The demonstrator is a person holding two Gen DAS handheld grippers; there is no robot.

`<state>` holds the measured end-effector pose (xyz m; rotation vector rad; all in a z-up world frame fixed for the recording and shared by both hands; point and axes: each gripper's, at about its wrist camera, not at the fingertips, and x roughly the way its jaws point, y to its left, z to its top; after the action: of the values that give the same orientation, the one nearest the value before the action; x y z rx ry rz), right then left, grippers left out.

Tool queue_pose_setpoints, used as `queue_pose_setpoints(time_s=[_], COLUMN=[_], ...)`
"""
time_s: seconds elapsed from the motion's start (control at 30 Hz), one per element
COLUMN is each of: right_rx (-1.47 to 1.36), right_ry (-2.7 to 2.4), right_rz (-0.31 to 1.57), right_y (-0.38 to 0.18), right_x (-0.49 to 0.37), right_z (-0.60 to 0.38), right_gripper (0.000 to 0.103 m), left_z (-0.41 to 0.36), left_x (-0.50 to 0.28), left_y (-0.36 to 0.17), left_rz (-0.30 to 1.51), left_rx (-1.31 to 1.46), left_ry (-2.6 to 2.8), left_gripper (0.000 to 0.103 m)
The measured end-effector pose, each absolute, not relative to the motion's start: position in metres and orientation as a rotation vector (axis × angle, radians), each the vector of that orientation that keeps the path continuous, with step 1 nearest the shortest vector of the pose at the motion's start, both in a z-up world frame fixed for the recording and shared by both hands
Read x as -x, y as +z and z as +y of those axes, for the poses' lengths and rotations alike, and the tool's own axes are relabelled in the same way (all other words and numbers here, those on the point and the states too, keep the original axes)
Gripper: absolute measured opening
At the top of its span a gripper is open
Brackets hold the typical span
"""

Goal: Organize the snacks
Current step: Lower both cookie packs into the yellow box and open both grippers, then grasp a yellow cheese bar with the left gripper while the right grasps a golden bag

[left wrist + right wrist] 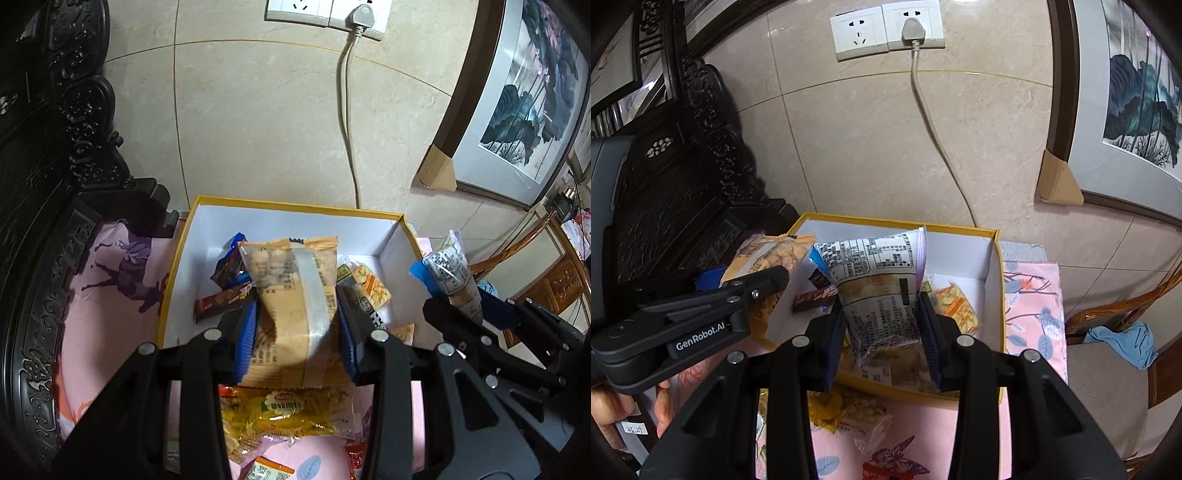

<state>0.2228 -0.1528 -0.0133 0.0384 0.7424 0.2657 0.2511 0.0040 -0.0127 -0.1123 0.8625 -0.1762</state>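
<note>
Pinching a crinkly orange-and-clear plastic snack packet (291,295) between its blue pads, the left hand-held gripper (298,325) holds it above a shallow yellow-rimmed cardboard box with a white inside (295,212). The right hand-held gripper (882,328) likewise clamps a pale plastic snack bag printed with black text (879,280) over the same box, its pads pressed against the bag's sides. In the left wrist view the right hand-held gripper appears to the right with its bag sticking up. Inside the box lie a brown chocolate bar wrapper (221,301), a blue-and-brown wrapper (231,264) and an orange cracker packet (371,288). The box sits on a pink floral cloth (1032,306) spread over the counter, against a beige tiled wall (258,129). In front of the box, on the cloth, lies a yellow plastic snack bag (280,413) among more loose packets. A white cord (934,129) runs down from a wall socket (886,31).
</note>
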Motion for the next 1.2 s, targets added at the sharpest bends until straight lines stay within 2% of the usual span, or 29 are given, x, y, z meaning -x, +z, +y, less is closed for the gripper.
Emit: queue_pose_setpoints(time_s=[0.07,0.1,0.13,0.17,0.2,0.3,0.5,0.73,0.9,1.2], right_rx=[-0.037,-0.031,-0.023,-0.005,0.008,0.009,-0.042,0.227,0.266,0.462], right_ry=[0.25,0.231,0.209,0.165,0.124,0.129,0.32,0.595,0.626,0.531], right_rz=[0.741,0.742,0.748,0.765,0.771,0.755,0.762,0.857,0.884,0.934], right_y=[-0.012,-0.01,-0.01,-0.01,-0.009,-0.007,-0.019,-0.085,-0.112,-0.162], right_x=[-0.229,-0.234,-0.238,-0.245,-0.249,-0.243,-0.207,-0.155,-0.164,-0.198], right_z=[-0.153,-0.153,-0.154,-0.153,-0.155,-0.16,-0.151,-0.087,-0.065,-0.024], right_gripper=[0.04,0.044,0.051,0.057,0.06,0.065,0.066,0.066,0.066,0.068], left_z=[0.002,0.001,0.001,0.002,0.005,0.019,0.049,0.103,0.145,0.171], left_x=[-0.258,-0.26,-0.265,-0.27,-0.271,-0.266,-0.241,-0.185,-0.138,-0.075], left_y=[-0.012,-0.012,-0.012,-0.012,-0.011,-0.006,-0.012,-0.053,-0.09,-0.119], left_rz=[0.863,0.871,0.886,0.899,0.897,0.879,0.875,0.95,1.053,1.153], left_rx=[0.102,0.093,0.084,0.067,0.064,0.085,0.116,0.114,0.181,0.19], left_ry=[-0.173,-0.167,-0.156,-0.111,-0.096,-0.085,-0.037,0.103,0.177,0.171], left_gripper=[0.041,0.049,0.063,0.08,0.089,0.09,0.09,0.09,0.09,0.09])
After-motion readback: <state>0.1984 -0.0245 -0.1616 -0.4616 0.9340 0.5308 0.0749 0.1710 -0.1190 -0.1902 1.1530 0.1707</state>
